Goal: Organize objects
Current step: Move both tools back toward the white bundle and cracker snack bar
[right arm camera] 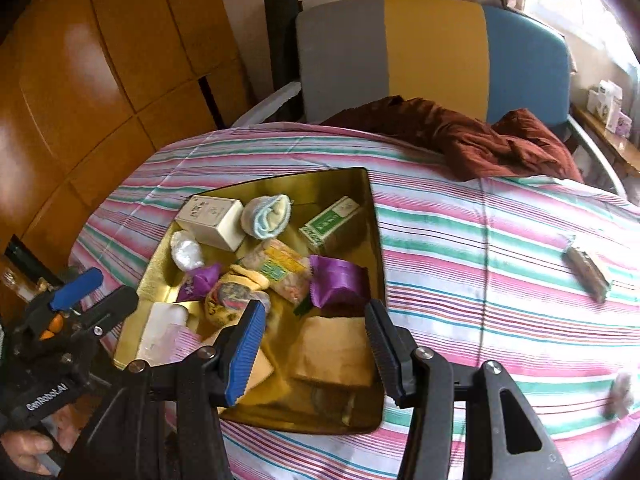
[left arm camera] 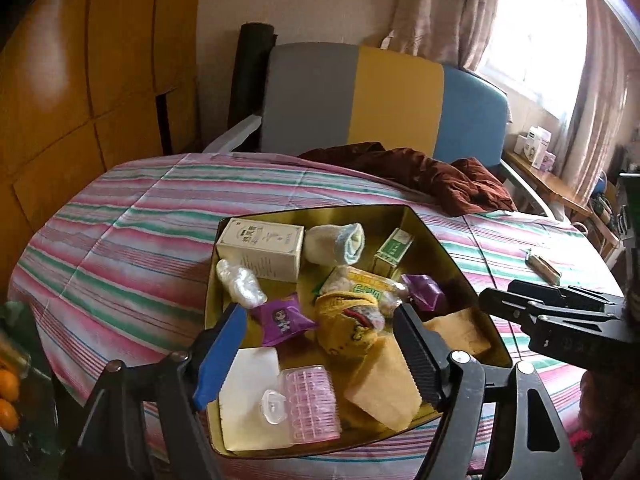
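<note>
the gold tray [left arm camera: 448,248] sat low in the centre of the left wrist frame on the striped bed [left arm camera: 132,216], its long axis running from bottom edge toward the headboard [left arm camera: 396,100], far end narrower. inside it the white box [left arm camera: 262,250] lay lengthwise left to right at upper left, the green box [left arm camera: 392,250] tilted at upper right, a pink hair roller [left arm camera: 312,404] near the bottom. left tongs [left arm camera: 320,348] hovered over the tray, spread wide, gripping nothing. right tongs [right arm camera: 316,348] were likewise released above the tray's near right corner. brown cloth [right arm camera: 488,140] lay crumpled by the headboard, wooden wardrobe [right arm camera: 100,80] at upper left, curtained window [left arm camera: 536,20] at upper right.
</note>
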The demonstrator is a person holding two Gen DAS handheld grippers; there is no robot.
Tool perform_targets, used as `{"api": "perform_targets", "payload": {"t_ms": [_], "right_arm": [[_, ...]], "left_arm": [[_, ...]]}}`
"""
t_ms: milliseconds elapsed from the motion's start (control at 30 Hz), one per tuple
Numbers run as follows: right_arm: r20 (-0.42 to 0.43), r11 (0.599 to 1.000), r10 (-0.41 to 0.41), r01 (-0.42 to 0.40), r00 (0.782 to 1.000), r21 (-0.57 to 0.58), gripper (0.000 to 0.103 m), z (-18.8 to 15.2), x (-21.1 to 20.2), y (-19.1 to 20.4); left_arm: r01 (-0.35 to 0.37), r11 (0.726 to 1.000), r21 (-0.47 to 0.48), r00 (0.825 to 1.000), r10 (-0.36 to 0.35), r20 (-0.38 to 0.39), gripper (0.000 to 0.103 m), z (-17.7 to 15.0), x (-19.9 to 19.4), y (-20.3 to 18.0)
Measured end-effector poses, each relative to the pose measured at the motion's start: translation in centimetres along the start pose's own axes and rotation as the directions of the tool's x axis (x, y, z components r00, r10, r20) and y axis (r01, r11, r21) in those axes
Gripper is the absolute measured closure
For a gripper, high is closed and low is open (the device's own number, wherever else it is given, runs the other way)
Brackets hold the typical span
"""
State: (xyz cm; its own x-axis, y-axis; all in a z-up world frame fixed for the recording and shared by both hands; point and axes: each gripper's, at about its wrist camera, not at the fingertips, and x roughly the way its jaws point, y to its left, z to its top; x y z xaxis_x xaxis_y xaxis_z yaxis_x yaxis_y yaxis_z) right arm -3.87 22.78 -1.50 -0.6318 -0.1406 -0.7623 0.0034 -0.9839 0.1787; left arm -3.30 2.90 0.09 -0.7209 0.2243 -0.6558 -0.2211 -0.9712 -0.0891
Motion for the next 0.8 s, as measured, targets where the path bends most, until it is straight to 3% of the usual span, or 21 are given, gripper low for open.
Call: {"api": "perform_targets", "payload": {"t_ms": [800], "right_arm": [[-0.007,0.983,-0.09,0.09,0.996,0.161,0.05,-3.5,-2.8,-7.4]], "left_arm": [[0.101,0.981,0.167,0.995,-0.101,-0.013,0.023,0.5,0.3,-7.6]]}}
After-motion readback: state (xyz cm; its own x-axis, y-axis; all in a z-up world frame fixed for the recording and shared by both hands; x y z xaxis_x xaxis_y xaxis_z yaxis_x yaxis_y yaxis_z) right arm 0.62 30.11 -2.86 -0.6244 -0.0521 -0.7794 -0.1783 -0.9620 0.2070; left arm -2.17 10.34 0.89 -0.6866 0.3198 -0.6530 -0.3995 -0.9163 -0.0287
